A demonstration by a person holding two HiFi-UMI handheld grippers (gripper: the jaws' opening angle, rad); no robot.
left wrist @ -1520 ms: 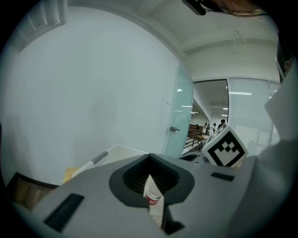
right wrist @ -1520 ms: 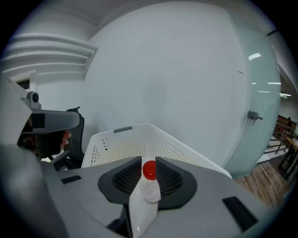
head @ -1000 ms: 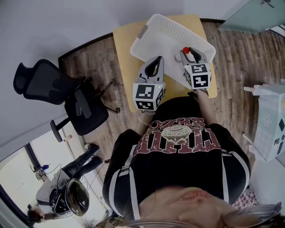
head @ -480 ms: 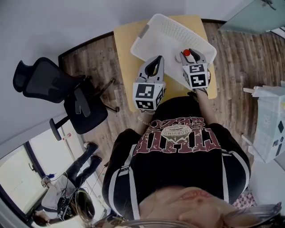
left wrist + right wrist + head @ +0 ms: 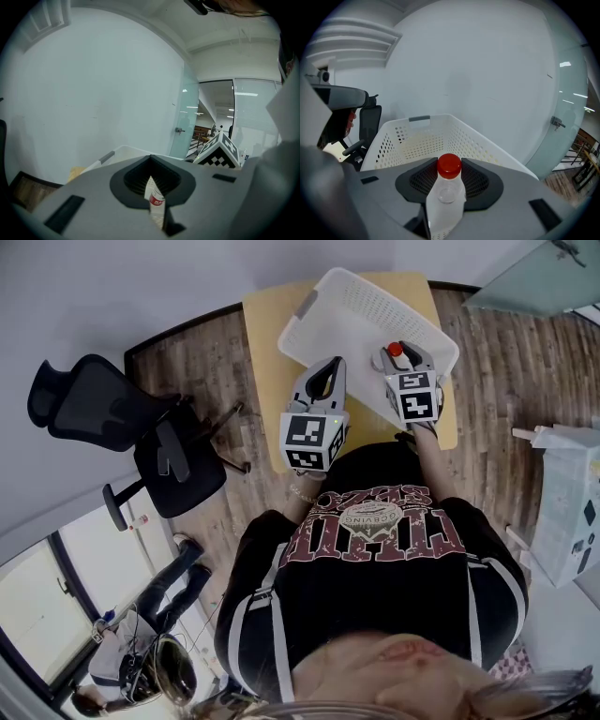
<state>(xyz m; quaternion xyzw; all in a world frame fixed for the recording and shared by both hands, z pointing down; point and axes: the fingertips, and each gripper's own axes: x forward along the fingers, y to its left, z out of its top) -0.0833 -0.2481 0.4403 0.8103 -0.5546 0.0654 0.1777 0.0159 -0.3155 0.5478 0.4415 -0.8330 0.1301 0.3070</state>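
1. Far to my left, a black chair (image 5: 98, 413) stands on the wooden floor (image 5: 202, 352), well apart from both my grippers.
2. My left gripper (image 5: 322, 379) has its jaws closed down to a narrow gap on a thin white packet (image 5: 154, 202) with a red label. The packet stands on end between the pads, with its long axis along the jaws, pointing away from me.
3. Just ahead lies the white basket (image 5: 361, 306) on the yellow table (image 5: 262, 329). The left gripper hangs at the basket's near edge.
4. My right gripper (image 5: 400, 360) is clamped round a clear bottle (image 5: 445, 208) with a red cap (image 5: 449, 165). The bottle's long axis runs along the jaws, and the cap points toward the basket's far wall.
5. Of the two, the right gripper is nearer the basket's inside, hanging over its near right part. The grippers sit side by side but do not touch.
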